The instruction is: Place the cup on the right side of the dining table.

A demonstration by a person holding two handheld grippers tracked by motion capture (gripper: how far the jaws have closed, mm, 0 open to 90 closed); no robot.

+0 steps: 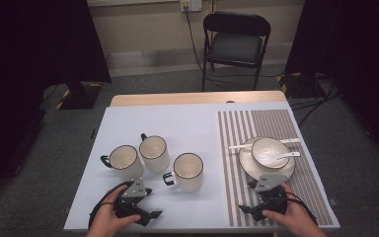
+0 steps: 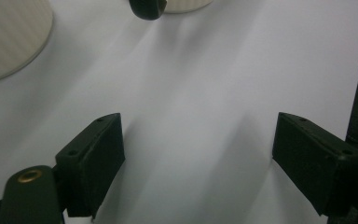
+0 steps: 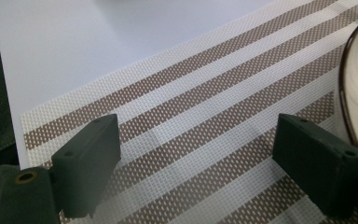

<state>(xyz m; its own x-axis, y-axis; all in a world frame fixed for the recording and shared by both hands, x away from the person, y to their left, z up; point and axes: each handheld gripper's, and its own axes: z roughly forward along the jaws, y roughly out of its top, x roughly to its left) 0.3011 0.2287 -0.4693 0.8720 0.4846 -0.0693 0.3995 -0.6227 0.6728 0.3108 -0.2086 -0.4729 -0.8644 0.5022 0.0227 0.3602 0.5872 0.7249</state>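
Both grippers, left gripper (image 1: 145, 210) and right gripper (image 1: 256, 207), rest gaping empty at tabletop's near edge; right could clip plate (image 1: 249, 168), tipping bowl (image 1: 270, 152).

Beyond the table (image 1: 197, 98), 1 black folding chair (image 1: 236, 44), grey carpet (image 1: 168, 81), beige wall (image 1: 148, 24), dark curtains (image 1: 29, 39).

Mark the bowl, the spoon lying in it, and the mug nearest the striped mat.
Bowl (image 1: 268, 146), high view, far inner wall.
Spoon (image 1: 287, 155), high view, handle over the bowl's rim.
Mug nearest the striped mat (image 1: 188, 165), high view, inside of the cup.
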